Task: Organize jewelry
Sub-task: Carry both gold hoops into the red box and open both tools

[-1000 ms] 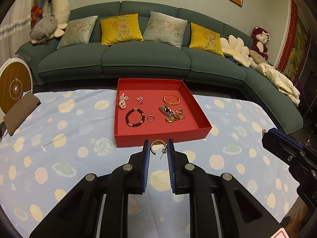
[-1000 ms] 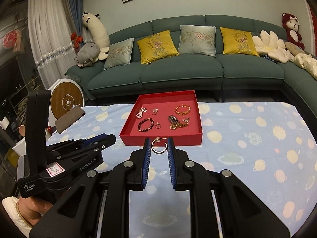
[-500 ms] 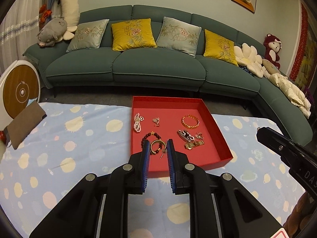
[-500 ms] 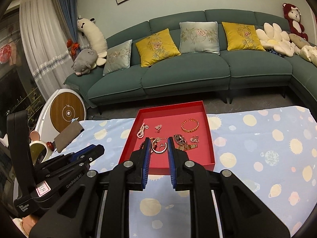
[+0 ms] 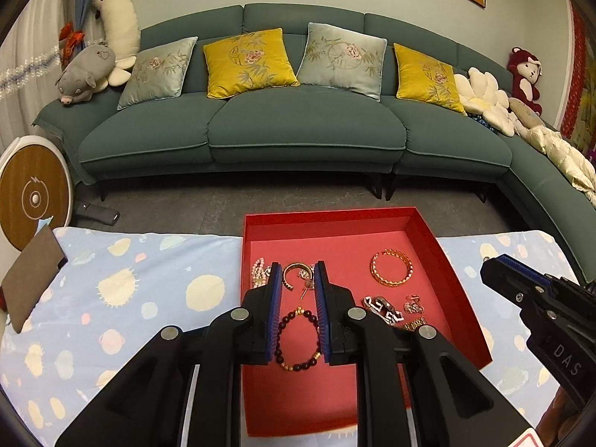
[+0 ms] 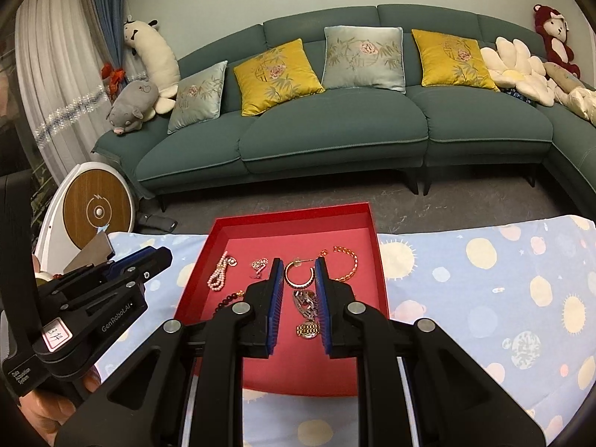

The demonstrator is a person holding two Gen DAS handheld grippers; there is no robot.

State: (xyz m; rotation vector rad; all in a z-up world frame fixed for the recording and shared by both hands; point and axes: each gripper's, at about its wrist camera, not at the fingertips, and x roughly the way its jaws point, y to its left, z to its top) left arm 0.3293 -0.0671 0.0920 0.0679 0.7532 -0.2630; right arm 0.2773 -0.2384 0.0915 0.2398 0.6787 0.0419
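A red tray (image 5: 327, 223) lies on the spotted cloth with several jewelry pieces in it. My left gripper (image 5: 297, 272) hovers over the tray's left half, shut on a gold hoop earring (image 5: 294, 266) whose post hangs down. Under it lies a dark beaded bracelet (image 5: 298, 339), with a gold bangle (image 5: 391, 266) to the right. In the right wrist view my right gripper (image 6: 297, 268) is over the tray (image 6: 294, 219), shut on a second hoop earring (image 6: 299, 284). A silver chain piece (image 6: 306, 303) lies below it, and a pearl string (image 6: 219, 275) to the left.
The table wears a light blue cloth (image 6: 484, 279) with planet prints. Beyond its far edge are grey floor and a green sofa (image 5: 298, 130) with cushions. A round wood-faced appliance (image 6: 97, 210) stands at the left. A brown pouch (image 5: 31, 275) rests on the table's left edge.
Both grippers have moved forward from in front of the tray to above its inside, each still carrying its hoop earring. The tray now appears larger and lower in both views.
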